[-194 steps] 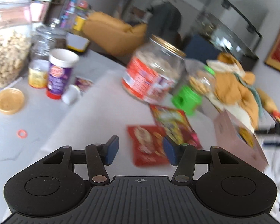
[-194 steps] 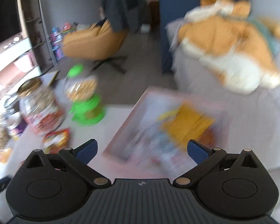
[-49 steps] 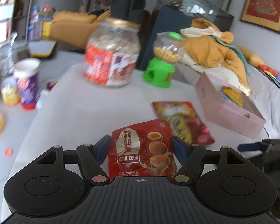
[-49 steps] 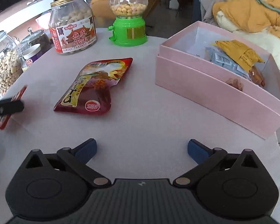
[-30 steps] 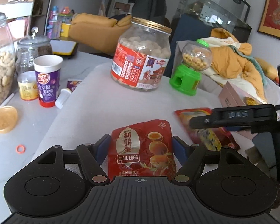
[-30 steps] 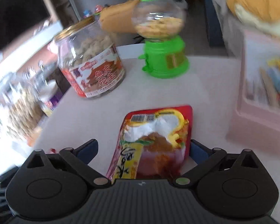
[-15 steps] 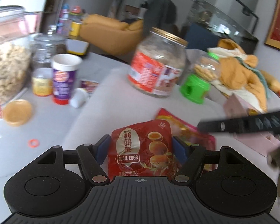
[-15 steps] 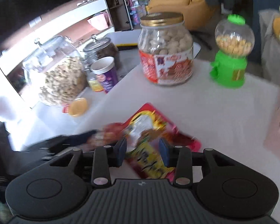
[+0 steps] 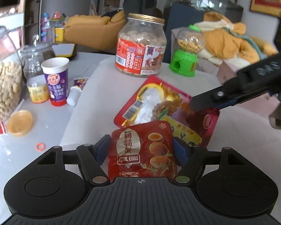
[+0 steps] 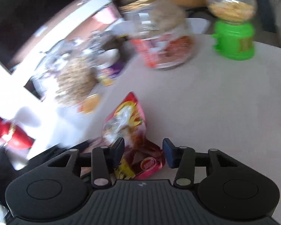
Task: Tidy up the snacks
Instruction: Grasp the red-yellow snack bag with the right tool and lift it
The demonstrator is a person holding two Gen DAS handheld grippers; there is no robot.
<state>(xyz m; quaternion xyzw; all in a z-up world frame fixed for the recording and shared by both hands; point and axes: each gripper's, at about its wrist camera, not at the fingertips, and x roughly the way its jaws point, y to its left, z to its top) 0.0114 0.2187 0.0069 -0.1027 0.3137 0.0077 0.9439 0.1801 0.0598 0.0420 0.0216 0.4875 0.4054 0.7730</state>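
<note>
Here the left gripper [image 9: 141,148] is clamped on a small red foil packet printed "QUAIL EGGS" [image 9: 142,151], its blue pads pressing both side edges, the packet upright between them above the white worktop [image 9: 106,86]. Just behind it, a larger red and yellow snack bag with a clear window [image 9: 159,105] is held by the right gripper [image 10: 143,151], whose jaws have just been easing apart a little after closing; the bag sits crumpled between them, the left pad touching it, though blur hides whether the right pad does. In the left wrist view that bag tilts up off the worktop. Farther back stand a gold-lidded clear jar with a red label [image 9: 141,46] and a green gumball dispenser [image 9: 186,55], with a pink box [image 9: 227,71] at the right edge.
</note>
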